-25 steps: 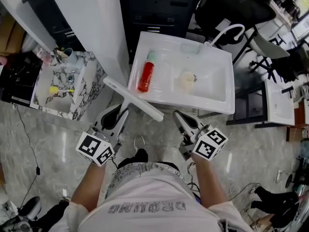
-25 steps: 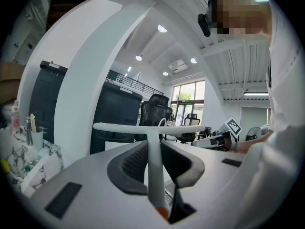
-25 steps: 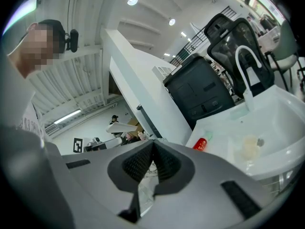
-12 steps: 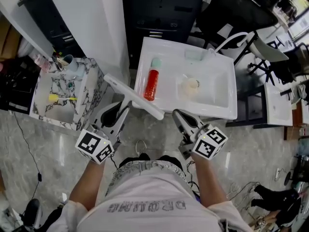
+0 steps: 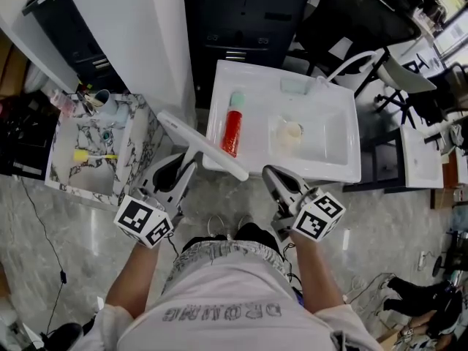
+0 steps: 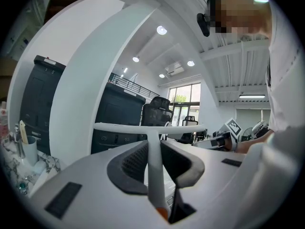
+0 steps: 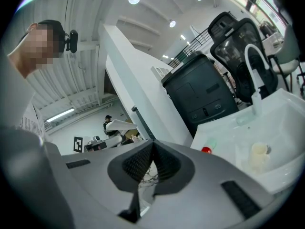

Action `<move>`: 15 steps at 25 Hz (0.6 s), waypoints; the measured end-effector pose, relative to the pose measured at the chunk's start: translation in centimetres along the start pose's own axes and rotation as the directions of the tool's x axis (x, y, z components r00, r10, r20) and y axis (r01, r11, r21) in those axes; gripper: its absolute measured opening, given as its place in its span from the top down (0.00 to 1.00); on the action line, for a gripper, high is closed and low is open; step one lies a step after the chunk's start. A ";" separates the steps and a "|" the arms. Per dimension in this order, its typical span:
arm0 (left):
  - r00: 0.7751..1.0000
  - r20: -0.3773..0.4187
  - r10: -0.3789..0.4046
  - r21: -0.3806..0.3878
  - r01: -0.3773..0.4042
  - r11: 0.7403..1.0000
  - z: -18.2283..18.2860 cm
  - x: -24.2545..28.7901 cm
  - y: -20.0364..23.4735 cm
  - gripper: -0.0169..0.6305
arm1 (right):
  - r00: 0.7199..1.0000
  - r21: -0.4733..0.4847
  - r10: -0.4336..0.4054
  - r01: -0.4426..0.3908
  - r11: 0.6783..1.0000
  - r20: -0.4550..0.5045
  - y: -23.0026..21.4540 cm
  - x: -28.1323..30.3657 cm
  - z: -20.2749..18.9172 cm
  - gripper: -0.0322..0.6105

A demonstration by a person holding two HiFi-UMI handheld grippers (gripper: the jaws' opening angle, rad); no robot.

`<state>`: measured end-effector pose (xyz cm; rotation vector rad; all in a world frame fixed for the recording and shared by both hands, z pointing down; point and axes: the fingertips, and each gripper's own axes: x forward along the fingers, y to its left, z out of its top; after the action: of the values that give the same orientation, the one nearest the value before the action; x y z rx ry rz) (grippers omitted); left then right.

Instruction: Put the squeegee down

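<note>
A white T-shaped squeegee (image 5: 201, 146) hangs over the floor just before the white sink's (image 5: 344, 168) front left corner. My left gripper (image 5: 183, 168) is shut on its handle, and the blade runs slantwise above the fingers. In the left gripper view the handle (image 6: 151, 142) stands clamped between the dark pads, with the blade level across the top. My right gripper (image 5: 275, 175) is to the right, near the sink's front edge. It holds nothing, and its pads meet in the right gripper view (image 7: 152, 149).
In the sink lie a red bottle (image 5: 232, 131) and a pale cup (image 5: 290, 132), with a curved faucet (image 5: 351, 58) at its back. A small marble basin (image 5: 142, 134) with a cup and a yellow brush stands at the left. A white pillar (image 5: 146, 42) and a black cabinet (image 5: 248, 20) rise behind.
Both grippers have drifted a little toward the sink together. The squeegee stays clamped in the left gripper, and the right gripper's jaws stay together.
</note>
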<state>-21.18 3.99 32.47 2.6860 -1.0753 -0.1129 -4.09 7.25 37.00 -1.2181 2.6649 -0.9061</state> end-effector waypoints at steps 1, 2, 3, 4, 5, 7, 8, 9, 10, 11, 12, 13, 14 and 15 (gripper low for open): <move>1.000 0.001 -0.002 0.000 0.002 1.000 0.0 0.1 0.1 0.83 | 1.000 0.000 -0.002 0.002 1.000 0.001 -0.1 0.1 0.1 0.94; 1.000 0.004 -0.006 0.001 0.006 1.000 -0.1 0.2 0.3 0.83 | 1.000 0.000 -0.003 0.003 1.000 0.003 -0.2 0.2 0.2 0.94; 1.000 0.007 -0.009 0.003 0.009 1.000 -0.1 0.2 0.5 0.83 | 1.000 -0.001 -0.004 0.004 1.000 0.005 -0.3 0.4 0.3 0.94; 1.000 0.009 -0.011 0.004 0.011 1.000 -0.1 0.4 0.7 0.83 | 1.000 -0.002 -0.005 0.005 1.000 0.007 -0.4 0.6 0.4 0.94; 1.000 0.009 -0.011 0.004 0.011 1.000 -0.1 0.5 0.8 0.83 | 1.000 -0.003 -0.006 0.006 1.000 0.009 -0.5 0.8 0.5 0.94; 1.000 0.007 -0.010 0.005 0.009 1.000 0.0 0.9 1.1 0.83 | 1.000 -0.001 -0.007 0.007 1.000 0.011 -0.9 1.0 0.7 0.94; 1.000 0.006 -0.008 0.004 0.008 1.000 0.1 1.1 1.2 0.83 | 1.000 0.001 -0.007 0.007 1.000 0.012 -1.0 1.1 0.8 0.94; 1.000 0.004 -0.006 0.003 0.006 1.000 0.1 1.4 1.3 0.83 | 1.000 0.002 -0.007 0.007 1.000 0.012 -1.3 1.2 0.9 0.94; 1.000 0.002 -0.003 0.002 0.003 1.000 0.2 1.6 1.3 0.83 | 1.000 0.003 -0.006 0.006 1.000 0.013 -1.5 1.3 1.1 0.94; 1.000 0.000 -0.002 0.001 0.002 1.000 0.2 1.9 1.4 0.83 | 1.000 0.004 -0.006 0.006 1.000 0.014 -1.7 1.4 1.2 0.94; 1.000 -0.001 -0.001 0.001 0.001 1.000 0.3 2.2 1.5 0.83 | 1.000 0.004 -0.005 0.005 1.000 0.014 -2.0 1.5 1.4 0.94; 1.000 -0.001 0.000 0.002 0.000 1.000 0.3 2.4 1.7 0.83 | 1.000 0.005 -0.004 0.004 1.000 0.014 -2.2 1.7 1.5 0.94; 1.000 -0.001 0.000 0.003 0.000 1.000 0.2 2.7 1.8 0.83 | 1.000 0.006 -0.004 0.004 1.000 0.013 -2.5 1.8 1.7 0.94; 1.000 0.001 -0.002 0.005 0.002 1.000 0.2 3.1 2.0 0.83 | 1.000 0.008 -0.003 0.003 1.000 0.012 -2.9 2.0 1.9 0.94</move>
<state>-20.30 0.42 32.87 2.6918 -1.0751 -0.1117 -2.97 3.48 37.35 -1.2230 2.6483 -0.9060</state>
